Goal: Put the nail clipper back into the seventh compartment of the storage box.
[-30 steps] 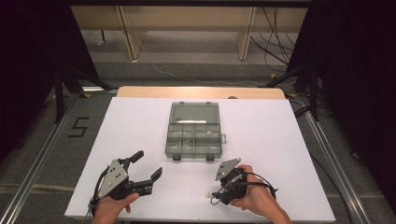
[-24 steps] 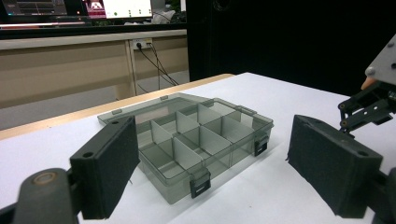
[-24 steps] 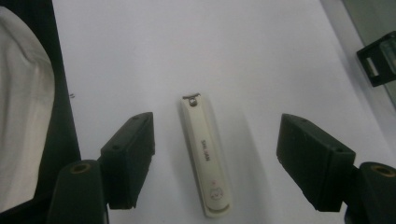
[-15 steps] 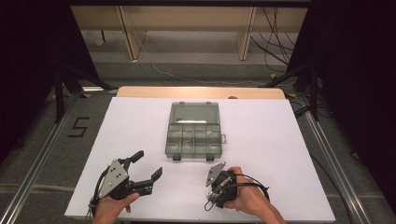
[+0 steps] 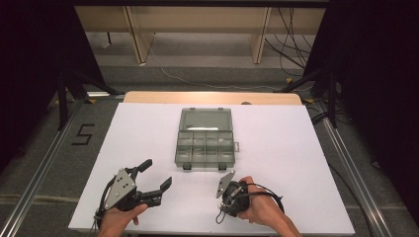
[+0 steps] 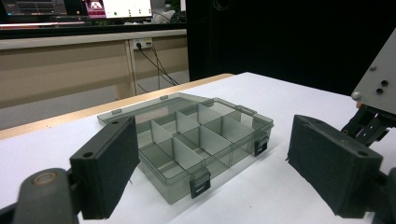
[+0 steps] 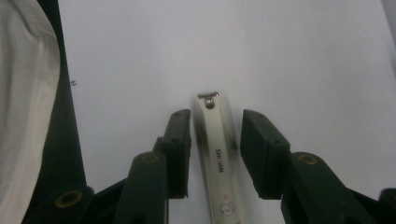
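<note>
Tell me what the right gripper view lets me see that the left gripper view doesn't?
The right gripper view has a slim silver metal nail clipper lying on the table between the right gripper's two open black fingers, not clamped. The left gripper view instead has a translucent grey plastic compartment box with its lid open, framed by the left gripper's wide-open fingers. Both share the white tabletop.
</note>
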`<state>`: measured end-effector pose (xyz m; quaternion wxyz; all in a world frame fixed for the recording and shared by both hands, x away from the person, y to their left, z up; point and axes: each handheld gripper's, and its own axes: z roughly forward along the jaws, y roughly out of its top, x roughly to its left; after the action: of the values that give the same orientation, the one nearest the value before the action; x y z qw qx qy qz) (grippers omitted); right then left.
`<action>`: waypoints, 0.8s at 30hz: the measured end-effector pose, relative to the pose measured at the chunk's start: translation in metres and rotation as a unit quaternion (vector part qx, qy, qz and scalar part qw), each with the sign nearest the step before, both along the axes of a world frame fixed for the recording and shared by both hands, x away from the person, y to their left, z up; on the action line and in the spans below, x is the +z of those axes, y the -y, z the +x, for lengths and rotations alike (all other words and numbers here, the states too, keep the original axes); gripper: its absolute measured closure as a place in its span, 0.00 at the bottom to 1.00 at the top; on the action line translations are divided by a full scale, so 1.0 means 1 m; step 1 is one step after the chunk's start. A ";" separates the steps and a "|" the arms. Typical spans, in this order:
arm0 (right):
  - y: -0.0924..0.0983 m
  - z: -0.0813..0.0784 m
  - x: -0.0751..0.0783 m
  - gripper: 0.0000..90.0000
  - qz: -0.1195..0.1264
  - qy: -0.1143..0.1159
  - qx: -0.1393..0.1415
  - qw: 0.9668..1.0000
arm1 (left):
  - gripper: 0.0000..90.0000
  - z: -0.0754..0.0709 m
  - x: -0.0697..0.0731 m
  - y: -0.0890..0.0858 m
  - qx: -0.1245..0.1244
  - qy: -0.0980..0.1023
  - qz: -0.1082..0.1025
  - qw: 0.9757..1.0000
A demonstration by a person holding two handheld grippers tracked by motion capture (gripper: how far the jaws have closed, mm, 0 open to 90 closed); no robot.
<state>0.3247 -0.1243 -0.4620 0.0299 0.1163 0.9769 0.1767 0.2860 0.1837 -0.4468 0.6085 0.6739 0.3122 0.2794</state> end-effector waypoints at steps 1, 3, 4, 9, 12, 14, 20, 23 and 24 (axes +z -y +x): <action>0.000 0.000 0.000 0.72 0.001 -0.001 -0.001 1.000 | 0.18 0.000 0.000 0.000 0.000 -0.002 -0.001 1.000; 0.000 0.001 0.000 0.76 0.001 -0.005 0.000 1.000 | 0.18 0.000 0.000 0.000 0.000 -0.002 -0.001 1.000; 0.000 0.001 0.000 0.78 -0.003 -0.007 0.000 1.000 | 0.18 0.000 0.000 0.000 0.001 -0.002 -0.001 1.000; -0.002 0.002 0.000 0.84 -0.003 -0.011 0.003 1.000 | 0.18 0.000 0.000 0.000 0.000 0.000 0.000 1.000; -0.003 0.002 0.000 0.86 -0.004 -0.010 0.004 1.000 | 0.18 0.000 0.000 0.000 0.000 -0.001 0.000 1.000; -0.003 0.002 0.001 0.86 -0.002 -0.012 0.002 1.000 | 0.18 0.000 0.000 0.000 0.001 -0.002 -0.002 1.000; -0.002 0.002 0.004 0.86 0.016 -0.016 -0.017 1.000 | 0.18 0.000 0.000 0.000 0.001 -0.001 -0.003 1.000; 0.001 0.003 0.006 0.86 0.029 -0.009 -0.027 0.999 | 0.18 0.000 0.000 0.000 0.001 -0.001 -0.002 1.000; 0.001 0.004 0.007 0.86 0.037 -0.010 -0.027 0.999 | 0.18 0.000 0.000 0.000 0.001 -0.001 -0.003 1.000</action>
<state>0.3283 -0.1257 -0.4551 0.0205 0.1457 0.9665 0.2104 0.2858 0.1838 -0.4467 0.6096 0.6724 0.3142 0.2783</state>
